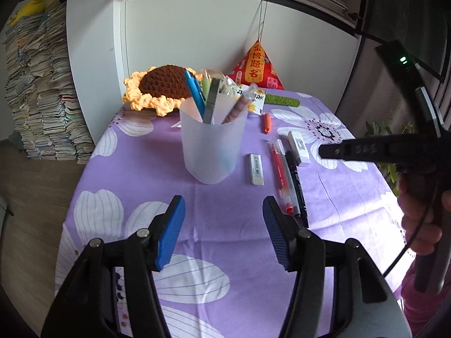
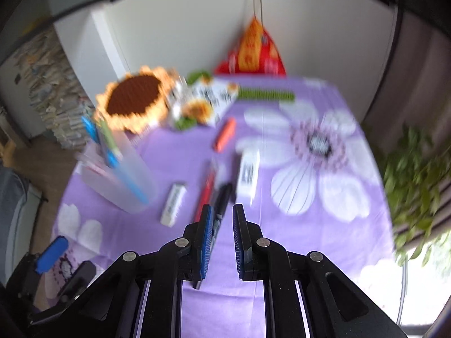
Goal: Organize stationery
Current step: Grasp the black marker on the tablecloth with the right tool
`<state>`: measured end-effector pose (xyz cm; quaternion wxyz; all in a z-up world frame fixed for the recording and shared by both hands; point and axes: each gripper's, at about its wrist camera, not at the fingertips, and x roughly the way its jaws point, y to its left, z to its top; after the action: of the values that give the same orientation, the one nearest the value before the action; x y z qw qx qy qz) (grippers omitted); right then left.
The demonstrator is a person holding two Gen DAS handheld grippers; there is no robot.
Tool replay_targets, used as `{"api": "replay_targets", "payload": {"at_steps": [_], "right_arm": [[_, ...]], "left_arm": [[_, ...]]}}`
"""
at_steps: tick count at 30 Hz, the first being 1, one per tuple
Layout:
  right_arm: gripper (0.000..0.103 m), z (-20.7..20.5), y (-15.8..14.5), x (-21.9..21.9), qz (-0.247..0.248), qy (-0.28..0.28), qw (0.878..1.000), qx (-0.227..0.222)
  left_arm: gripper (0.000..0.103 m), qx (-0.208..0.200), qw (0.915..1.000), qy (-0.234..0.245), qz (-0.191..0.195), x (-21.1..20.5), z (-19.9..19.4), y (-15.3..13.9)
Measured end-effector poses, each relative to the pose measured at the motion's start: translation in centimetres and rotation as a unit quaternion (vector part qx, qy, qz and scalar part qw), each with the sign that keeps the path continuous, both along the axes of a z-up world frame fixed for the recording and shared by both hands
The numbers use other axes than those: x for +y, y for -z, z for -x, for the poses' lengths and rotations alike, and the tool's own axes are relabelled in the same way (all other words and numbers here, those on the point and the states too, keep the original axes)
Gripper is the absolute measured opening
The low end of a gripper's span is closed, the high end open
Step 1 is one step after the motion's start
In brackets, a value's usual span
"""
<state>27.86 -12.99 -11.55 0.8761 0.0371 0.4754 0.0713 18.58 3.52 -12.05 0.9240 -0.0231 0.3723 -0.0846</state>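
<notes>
A translucent cup (image 1: 210, 143) stands on the purple flowered cloth (image 1: 225, 211) and holds a blue pen (image 1: 194, 91) and other stationery. To its right lie a white eraser (image 1: 256, 169), a red pen (image 1: 279, 174), a black marker (image 1: 296, 183), a white correction tape (image 1: 298, 148) and an orange item (image 1: 267, 123). My left gripper (image 1: 224, 214) is open and empty, in front of the cup. My right gripper (image 2: 221, 225) is open and empty above the black marker (image 2: 221, 197). The right wrist view is blurred; it shows the cup (image 2: 121, 180), eraser (image 2: 173, 204) and red pen (image 2: 207, 188).
A crocheted sunflower (image 1: 160, 87), a red pyramid pouch (image 1: 258, 67) and a green coil (image 1: 282, 100) sit at the back by the white wall. Stacks of paper (image 1: 39, 90) stand on the floor at left. A plant (image 2: 417, 174) is at right.
</notes>
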Motion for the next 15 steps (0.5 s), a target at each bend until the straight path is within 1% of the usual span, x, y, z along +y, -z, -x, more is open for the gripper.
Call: {"api": "replay_targets", "payload": {"at_steps": [3,5,7,8,12,15], "right_arm": [[0.012,-1.1,2.7,-0.2,-0.021,0.001,0.999,0.047],[0.012,-1.6,3.9,-0.1,-0.036,-0.002,0.997,0.067],[0.018,-1.9,4.6,0.1,-0.040,-0.007,0.996,0.081],[0.021,-2.0,4.9,0.3,-0.038,-0.008,0.995,0.087],[0.021,-2.3,5.9,0.5,-0.030,-0.008,0.995,0.099],[0.021,-2.3,6.0,0.3,-0.026,-0.006,0.995,0.097]], "left_arm": [[0.055,0.012,0.9999,0.006,-0.008,-0.9,-0.6,0.6],[0.055,0.019,0.9997,0.012,-0.011,-1.5,-0.9,0.9],[0.055,0.024,0.9995,0.014,-0.013,-1.8,-1.2,1.2],[0.055,0.026,0.9995,0.015,-0.014,-2.0,-1.4,1.3],[0.055,0.032,0.9992,0.016,-0.017,-2.4,-1.8,1.6],[0.055,0.033,0.9990,0.019,-0.022,-2.8,-2.1,1.6]]}}
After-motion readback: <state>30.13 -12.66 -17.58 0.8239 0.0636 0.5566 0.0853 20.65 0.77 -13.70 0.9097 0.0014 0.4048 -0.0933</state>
